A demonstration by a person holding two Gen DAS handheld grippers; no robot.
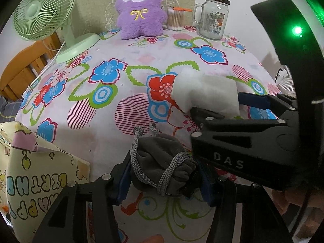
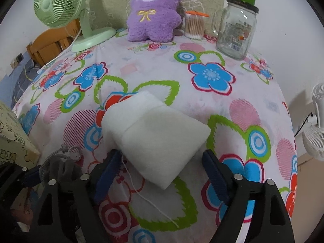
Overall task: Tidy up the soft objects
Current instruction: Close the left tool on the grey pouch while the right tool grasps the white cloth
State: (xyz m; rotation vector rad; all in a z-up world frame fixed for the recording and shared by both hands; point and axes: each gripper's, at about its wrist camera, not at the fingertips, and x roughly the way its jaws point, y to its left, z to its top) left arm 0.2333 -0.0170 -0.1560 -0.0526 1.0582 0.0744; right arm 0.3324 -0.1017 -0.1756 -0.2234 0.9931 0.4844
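"das" on right tongs [image 1: 215,104] (embossed)

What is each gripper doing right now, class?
Left gripper: shut on the grey drawstring pouch.
Right gripper: open, the white folded cloth between its jaws.

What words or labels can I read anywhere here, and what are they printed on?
"DAS": on the black body of the right gripper, in the left wrist view.
"BIRTHD": upside-down bubble letters on the yellow gift bag; a second row below is cut off and unclear.
Glass mug jar: its paper label and lid lettering are too small to read.
Nothing else bears text.
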